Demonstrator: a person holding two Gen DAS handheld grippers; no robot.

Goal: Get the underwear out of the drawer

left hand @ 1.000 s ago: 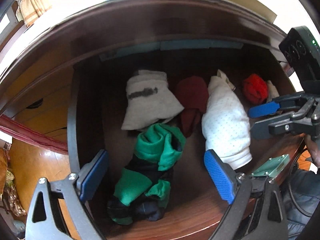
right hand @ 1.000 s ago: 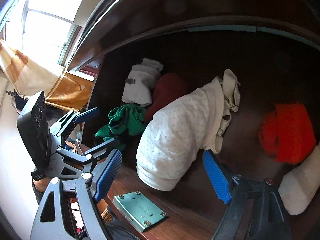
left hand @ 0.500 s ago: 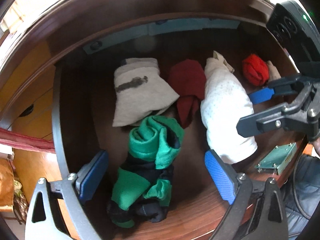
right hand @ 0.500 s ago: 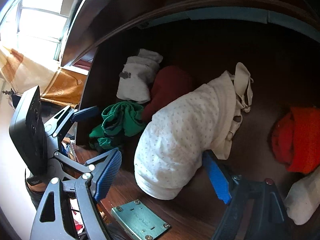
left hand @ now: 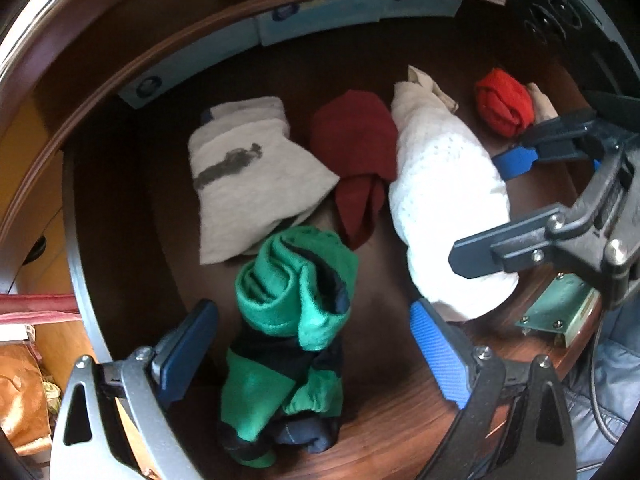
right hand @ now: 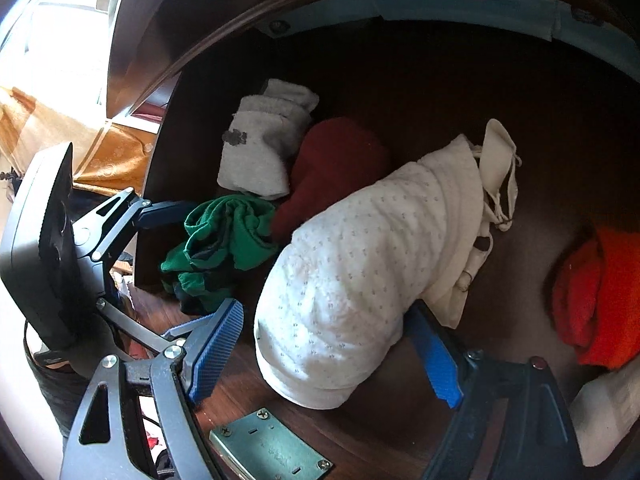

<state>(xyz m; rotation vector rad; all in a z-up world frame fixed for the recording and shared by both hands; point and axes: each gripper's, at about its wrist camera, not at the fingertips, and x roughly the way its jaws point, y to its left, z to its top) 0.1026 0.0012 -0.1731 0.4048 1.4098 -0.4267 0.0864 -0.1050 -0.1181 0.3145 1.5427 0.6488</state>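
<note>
A bright window point(right hand: 60, 20) is seen beyond dark wooden furniture point(right hand: 132, 40); an orange-gold curtain point(right hand: 116, 156) is lit by daylight.

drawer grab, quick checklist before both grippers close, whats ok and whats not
1. Left gripper open: ok, jaws stand wide.
2. Left gripper lined up on the green and navy garment: ok, the bundle lies between its fingers.
3. Right gripper open: ok.
4. Right gripper lined up on the white dotted garment: ok, its front end sits between the fingers.
5. Pads already touching cloth: cannot tell for either gripper.
6. Neighbours clear of the grip: not ok, the dark red garment lies against the white one, and the grey garment meets the green one.
</note>
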